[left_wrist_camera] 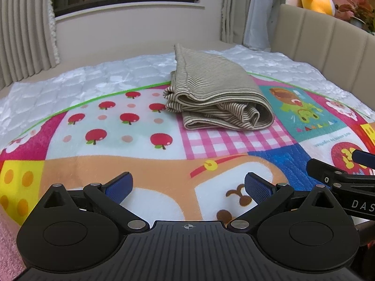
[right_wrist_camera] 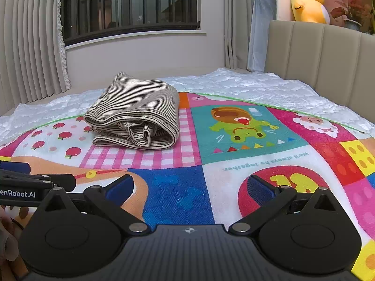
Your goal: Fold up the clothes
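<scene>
A beige garment with thin dark stripes (left_wrist_camera: pixel 215 93) lies folded into a thick bundle on the colourful play mat (left_wrist_camera: pixel 117 126), partly over the pink check patch. It also shows in the right wrist view (right_wrist_camera: pixel 138 114), left of centre. My left gripper (left_wrist_camera: pixel 188 187) is open and empty, well short of the garment, low over the mat. My right gripper (right_wrist_camera: pixel 189 187) is open and empty, near the mat's front, to the right of the garment. Each gripper shows at the edge of the other's view.
The mat lies on a white quilted bed cover (right_wrist_camera: pixel 257 84). A beige padded headboard (right_wrist_camera: pixel 328 53) stands at the right with a yellow plush toy (right_wrist_camera: pixel 307 2) and a potted plant (right_wrist_camera: pixel 351 11) above it. Curtains (right_wrist_camera: pixel 30 46) and a barred window (right_wrist_camera: pixel 131 7) are behind.
</scene>
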A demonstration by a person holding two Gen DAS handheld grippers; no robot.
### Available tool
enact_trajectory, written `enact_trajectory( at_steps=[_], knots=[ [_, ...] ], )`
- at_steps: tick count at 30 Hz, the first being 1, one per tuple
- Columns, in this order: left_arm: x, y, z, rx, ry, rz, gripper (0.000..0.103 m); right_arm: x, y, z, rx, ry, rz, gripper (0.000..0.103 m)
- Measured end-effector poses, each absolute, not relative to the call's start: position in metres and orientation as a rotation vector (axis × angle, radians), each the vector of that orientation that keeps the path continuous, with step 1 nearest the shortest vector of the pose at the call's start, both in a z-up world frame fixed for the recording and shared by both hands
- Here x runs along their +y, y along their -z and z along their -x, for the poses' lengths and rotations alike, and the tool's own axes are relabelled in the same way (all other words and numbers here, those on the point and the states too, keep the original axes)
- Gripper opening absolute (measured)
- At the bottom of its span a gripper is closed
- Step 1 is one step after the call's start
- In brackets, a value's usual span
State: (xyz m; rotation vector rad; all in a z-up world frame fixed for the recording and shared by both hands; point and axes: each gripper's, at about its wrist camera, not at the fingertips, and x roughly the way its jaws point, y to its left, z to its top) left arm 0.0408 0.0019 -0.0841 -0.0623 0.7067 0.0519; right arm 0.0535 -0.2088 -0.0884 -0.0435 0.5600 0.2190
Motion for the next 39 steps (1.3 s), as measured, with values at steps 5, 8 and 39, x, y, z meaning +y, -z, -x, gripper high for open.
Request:
enact_trajectory(
  at_steps=[5, 8, 39],
  knots=[
    [0.0017, 0.0841, -0.0408, 0.707, -0.052, 0.06, 0.103, -0.2087, 0.0885, -0.0542, 0.564, -0.216, 0.038, 0.103],
    [0.0018, 0.0839, -0.0408, 0.708, -0.052, 0.061, 0.103, -0.2085, 0.0885, -0.0541, 0.565, -0.215, 0.037, 0.103],
    [0.0024, 0.0794, -0.037, 0.674, -0.063, 0.059, 0.103, -0.2134, 0.089, -0.0564, 0.573, -0.206, 0.014, 0.103]
  ],
)
